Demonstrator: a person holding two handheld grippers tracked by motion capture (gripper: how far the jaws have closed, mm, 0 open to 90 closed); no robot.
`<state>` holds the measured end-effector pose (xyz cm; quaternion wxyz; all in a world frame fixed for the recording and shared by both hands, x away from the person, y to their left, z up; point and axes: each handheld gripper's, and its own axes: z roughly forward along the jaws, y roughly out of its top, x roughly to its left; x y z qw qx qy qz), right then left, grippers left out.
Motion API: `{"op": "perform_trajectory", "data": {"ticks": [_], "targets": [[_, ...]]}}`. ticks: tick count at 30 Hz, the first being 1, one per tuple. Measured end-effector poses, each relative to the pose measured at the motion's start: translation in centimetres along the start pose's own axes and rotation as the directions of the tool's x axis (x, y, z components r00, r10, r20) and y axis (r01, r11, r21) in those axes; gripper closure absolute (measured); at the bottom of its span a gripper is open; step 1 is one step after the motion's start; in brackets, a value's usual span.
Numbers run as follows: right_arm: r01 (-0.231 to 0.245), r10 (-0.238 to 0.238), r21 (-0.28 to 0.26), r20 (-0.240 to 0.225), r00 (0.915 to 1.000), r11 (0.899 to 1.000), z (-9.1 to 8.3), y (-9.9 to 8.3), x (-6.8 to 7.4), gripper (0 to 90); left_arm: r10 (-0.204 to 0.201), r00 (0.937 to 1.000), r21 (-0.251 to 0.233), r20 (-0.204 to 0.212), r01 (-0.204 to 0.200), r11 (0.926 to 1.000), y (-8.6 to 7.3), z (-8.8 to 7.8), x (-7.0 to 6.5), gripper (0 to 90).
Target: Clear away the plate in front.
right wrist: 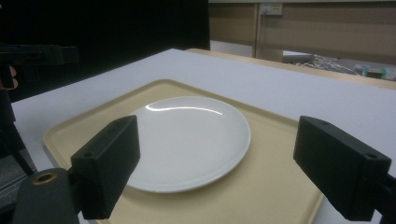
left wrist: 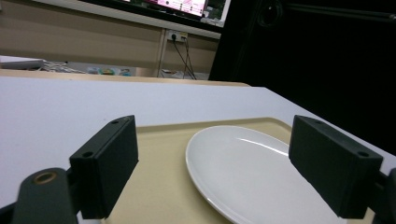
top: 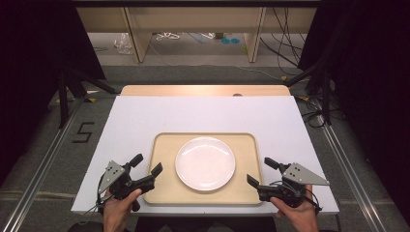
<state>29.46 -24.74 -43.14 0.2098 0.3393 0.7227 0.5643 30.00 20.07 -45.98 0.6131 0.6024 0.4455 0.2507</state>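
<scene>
While both grippers' jaws gape wide, the tray (top: 164,193) holds one bare white plate (top: 205,163).

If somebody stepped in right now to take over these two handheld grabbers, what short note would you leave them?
Left gripper: open, holding nothing, at the tray's left edge.
Right gripper: open, holding nothing, at the tray's right edge.
White plate: lies flat in the middle of the beige tray, nothing on it.
Tray sits on the white table, near the front edge.
Done: nothing gripped so far.
Left: probably closing in on the tray or plate.
</scene>
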Motion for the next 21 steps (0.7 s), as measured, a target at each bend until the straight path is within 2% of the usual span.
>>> {"op": "perform_trajectory", "data": {"ticks": [2,4,6,8,14,17,21], "targets": [[-0.004,0.004,-0.010,-0.005,1.0000,1.000,-0.05,-0.05,0.07,15.5,0.035,0.9993,0.016,-0.011,-0.035,0.9993,-0.01,-0.15,0.14,15.5],[0.004,-0.004,0.001,0.011,0.9999,1.000,-0.25,-0.05,0.10,15.5,0.055,0.9983,0.033,-0.021,-0.054,0.9980,0.02,-0.25,0.23,15.5],[-0.003,0.003,0.001,0.006,1.0000,1.000,-0.32,-0.07,0.17,15.5,0.042,0.9988,0.019,-0.024,-0.042,0.9990,0.09,-0.34,0.26,15.5],[0.010,-0.010,-0.010,0.005,0.9999,1.000,-0.32,-0.09,0.14,15.5,0.032,0.9993,0.006,-0.019,-0.032,0.9995,0.19,-0.42,0.29,15.5],[0.007,-0.007,0.000,0.002,1.0000,1.000,-0.54,-0.11,0.16,15.5,0.045,0.9987,0.010,-0.022,-0.045,0.9989,0.25,-0.45,0.25,15.5],[0.008,-0.008,0.000,0.001,1.0000,1.000,-0.54,-0.10,0.16,15.5,0.029,0.9992,0.007,-0.028,-0.029,0.9996,0.20,-0.43,0.26,15.5],[0.006,-0.006,0.001,0.003,1.0000,1.000,-0.52,-0.13,0.09,15.5,0.031,0.9989,0.004,-0.034,-0.031,0.9995,0.21,-0.45,0.30,15.5]]}}
